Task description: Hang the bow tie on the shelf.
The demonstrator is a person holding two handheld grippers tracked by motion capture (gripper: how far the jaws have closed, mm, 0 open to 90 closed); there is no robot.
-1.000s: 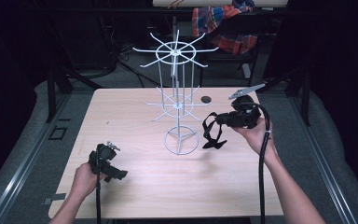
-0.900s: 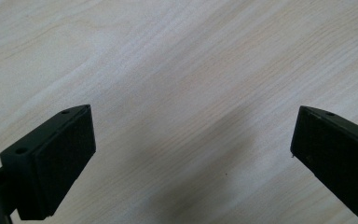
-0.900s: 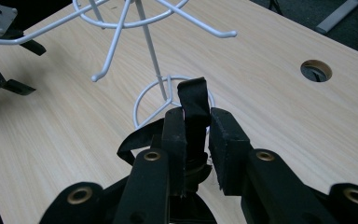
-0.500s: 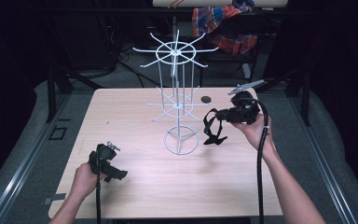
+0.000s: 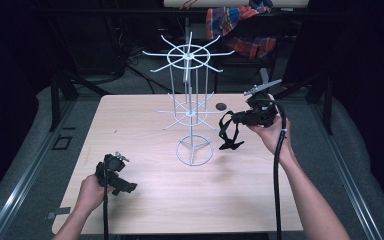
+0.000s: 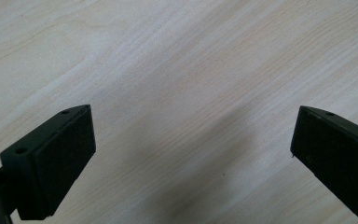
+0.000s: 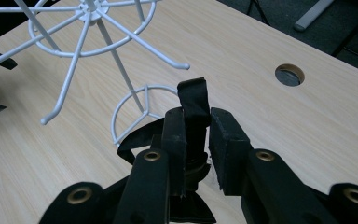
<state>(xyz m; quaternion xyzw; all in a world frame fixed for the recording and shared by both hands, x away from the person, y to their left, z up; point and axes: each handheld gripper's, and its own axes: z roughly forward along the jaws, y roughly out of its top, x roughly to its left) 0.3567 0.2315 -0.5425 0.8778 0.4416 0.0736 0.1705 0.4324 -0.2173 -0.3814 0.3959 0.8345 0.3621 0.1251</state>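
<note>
Found the left gripper [image 5: 126,186] parked at the near left of the table [image 5: 130,130], unmoved since a second before. Saw its jaws spread wide in the left gripper view [image 6: 191,158], with bare wood between them and nothing held.

Noted the white wire rack [image 5: 190,112] standing mid-table, every hook bare on both tiers.

Spotted the black strap [image 5: 228,135] just right of the rack, dangling in loops from the right gripper [image 5: 236,119], clear of the wood. Confirmed the grip in the right gripper view [image 7: 198,135]: jaws closed tight on the strap [image 7: 193,98], one folded end poking up past the pads. Compared with a second earlier and found only a small change here: carried a little farther from the person and slightly higher, with the clamp on the strap unchanged. Put the strap about level with the rack's lower tier, its nearest hook tip [image 7: 184,66] near but not touching.

Judged this as the approach to hanging the strap on a lower hook, with the loop not yet over any prong. Expected the next move to need a loop opened toward that tip.
</note>
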